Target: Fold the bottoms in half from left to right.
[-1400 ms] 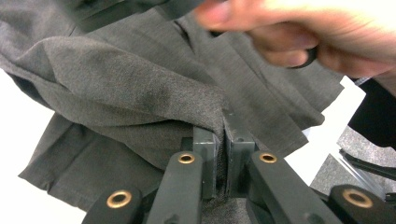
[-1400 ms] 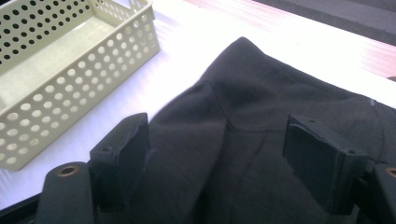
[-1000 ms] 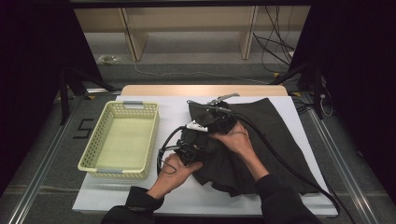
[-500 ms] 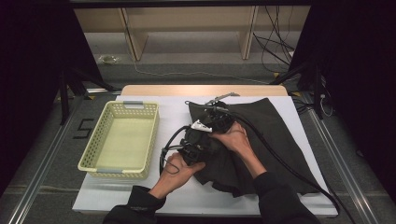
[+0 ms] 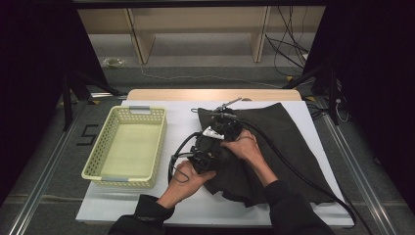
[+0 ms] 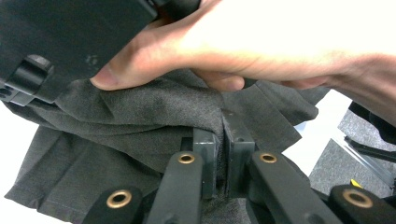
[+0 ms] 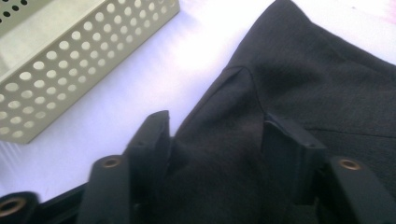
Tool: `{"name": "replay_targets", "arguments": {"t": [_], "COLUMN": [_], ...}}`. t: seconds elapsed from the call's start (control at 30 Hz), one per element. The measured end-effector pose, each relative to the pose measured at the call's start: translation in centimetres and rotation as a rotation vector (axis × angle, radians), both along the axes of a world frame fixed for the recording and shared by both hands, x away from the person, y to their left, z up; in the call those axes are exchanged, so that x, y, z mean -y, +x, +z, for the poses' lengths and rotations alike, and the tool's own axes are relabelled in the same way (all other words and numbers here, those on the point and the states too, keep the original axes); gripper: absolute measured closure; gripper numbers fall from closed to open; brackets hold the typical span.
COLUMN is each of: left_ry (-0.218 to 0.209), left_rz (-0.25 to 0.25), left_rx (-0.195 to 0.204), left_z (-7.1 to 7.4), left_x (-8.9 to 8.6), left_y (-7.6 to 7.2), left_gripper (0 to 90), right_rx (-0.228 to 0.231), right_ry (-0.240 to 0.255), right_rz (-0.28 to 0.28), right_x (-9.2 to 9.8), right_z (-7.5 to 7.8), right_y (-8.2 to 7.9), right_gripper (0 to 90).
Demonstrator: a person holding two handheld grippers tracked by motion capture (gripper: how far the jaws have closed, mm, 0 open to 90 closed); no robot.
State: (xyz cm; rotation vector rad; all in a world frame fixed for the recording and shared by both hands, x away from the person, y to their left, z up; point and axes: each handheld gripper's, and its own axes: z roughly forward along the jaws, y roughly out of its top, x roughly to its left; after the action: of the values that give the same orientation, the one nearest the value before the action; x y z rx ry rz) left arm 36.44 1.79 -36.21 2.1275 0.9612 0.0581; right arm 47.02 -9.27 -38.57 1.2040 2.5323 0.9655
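Note:
A dark grey cloth [image 5: 288, 142] lies spread on the white table [image 5: 176, 105], bunched up at its left edge. My left gripper [image 5: 205, 154] sits at that bunched edge. In the left gripper view its jaws [image 6: 223, 135] are shut on a fold of the cloth [image 6: 116, 116]. Just beyond it is my right gripper [image 5: 221, 128], held in the person's right hand [image 6: 261, 42]. In the right gripper view its jaws [image 7: 215, 126] stand wide open, with a raised ridge of the cloth [image 7: 327, 79] between them.
A pale yellow perforated basket [image 5: 131, 109] stands on the left of the table, close to the cloth's edge [image 7: 70, 60]. Black cables [image 5: 293, 166] trail from the grippers across the cloth toward the near right corner.
The right gripper has drawn slightly nearer to the left one over the cloth's left edge. The left gripper has kept its hold on the fold.

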Motion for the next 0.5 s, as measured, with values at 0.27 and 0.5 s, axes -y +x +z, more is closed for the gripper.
{"name": "replay_targets", "arguments": {"t": [0.27,0.5], "left_ry": [0.006,-0.005], "left_rz": [-0.01,-0.009], "left_rx": [0.005,0.004], "left_z": [0.12,0.19], "left_x": [0.22,0.08], "left_y": [-0.11,-0.09], "left_gripper": [85.0,85.0], "right_rx": [-0.014,-0.004], "right_ry": [-0.044,-0.042], "right_rz": [0.009,0.003], "right_x": [-0.39,0.02], "right_z": [-0.33,0.16], "right_y": [0.15,0.28], "right_gripper": [71.3,87.7]}}
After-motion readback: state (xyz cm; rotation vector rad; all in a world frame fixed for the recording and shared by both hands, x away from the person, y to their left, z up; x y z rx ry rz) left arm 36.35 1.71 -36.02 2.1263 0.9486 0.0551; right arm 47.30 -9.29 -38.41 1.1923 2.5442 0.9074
